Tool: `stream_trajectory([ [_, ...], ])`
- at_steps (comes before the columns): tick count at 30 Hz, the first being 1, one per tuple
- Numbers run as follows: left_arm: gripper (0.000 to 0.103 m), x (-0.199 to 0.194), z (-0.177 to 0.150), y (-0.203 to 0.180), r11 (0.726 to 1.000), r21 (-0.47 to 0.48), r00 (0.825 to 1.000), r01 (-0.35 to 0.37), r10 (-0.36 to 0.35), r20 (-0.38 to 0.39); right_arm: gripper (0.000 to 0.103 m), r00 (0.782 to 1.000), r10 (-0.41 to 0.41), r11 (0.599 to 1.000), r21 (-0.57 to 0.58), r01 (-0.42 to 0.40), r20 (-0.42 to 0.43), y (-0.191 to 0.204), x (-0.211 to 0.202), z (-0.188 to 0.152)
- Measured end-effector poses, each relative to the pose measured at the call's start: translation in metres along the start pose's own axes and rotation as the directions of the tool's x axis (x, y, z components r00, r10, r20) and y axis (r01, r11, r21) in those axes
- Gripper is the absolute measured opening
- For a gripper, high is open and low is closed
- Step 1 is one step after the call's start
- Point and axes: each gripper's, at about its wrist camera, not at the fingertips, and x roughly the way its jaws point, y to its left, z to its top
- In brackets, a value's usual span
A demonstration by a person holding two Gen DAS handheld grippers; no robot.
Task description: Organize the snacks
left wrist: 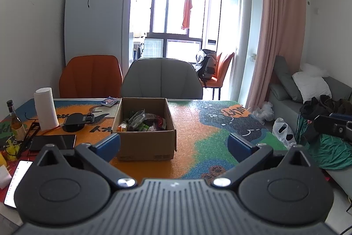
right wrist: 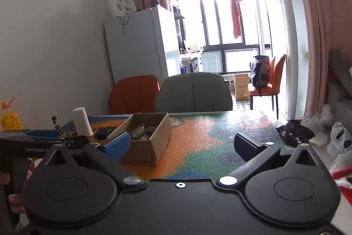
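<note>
An open cardboard box (left wrist: 145,142) stands on the table's colourful mat (left wrist: 198,124), with several snack packets (left wrist: 143,122) inside. One small snack packet (left wrist: 109,101) lies on the mat behind the box, at the far left. My left gripper (left wrist: 173,144) is open and empty, just in front of the box. In the right wrist view the box (right wrist: 149,142) sits left of centre with the packets (right wrist: 140,131) in it. My right gripper (right wrist: 182,144) is open and empty, to the right of the box. The left gripper (right wrist: 35,138) shows at the left edge.
A paper towel roll (left wrist: 45,111), a bottle (left wrist: 15,122), a black device (left wrist: 77,121), a tablet (left wrist: 52,141) and a phone (left wrist: 17,182) crowd the table's left side. An orange chair (left wrist: 90,77) and a grey chair (left wrist: 161,78) stand behind the table. A sofa (left wrist: 308,91) is right.
</note>
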Motion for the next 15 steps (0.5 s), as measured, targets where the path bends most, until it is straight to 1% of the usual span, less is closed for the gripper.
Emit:
stream_trajectory([
  [4, 0.103, -0.0055, -0.0016, 0.0023, 1.0, -0.012, 1.0, -0.001, 0.001, 0.001, 0.103, 1.0, -0.004, 1.0, -0.003, 0.004, 0.002, 0.0018, -0.0013, -0.0011],
  [15, 0.103, -0.01, -0.0021, 0.0011, 1.0, -0.007, 1.0, -0.005, 0.005, 0.002, 0.103, 1.0, -0.013, 1.0, -0.002, 0.013, 0.007, 0.0008, -0.0051, -0.003],
])
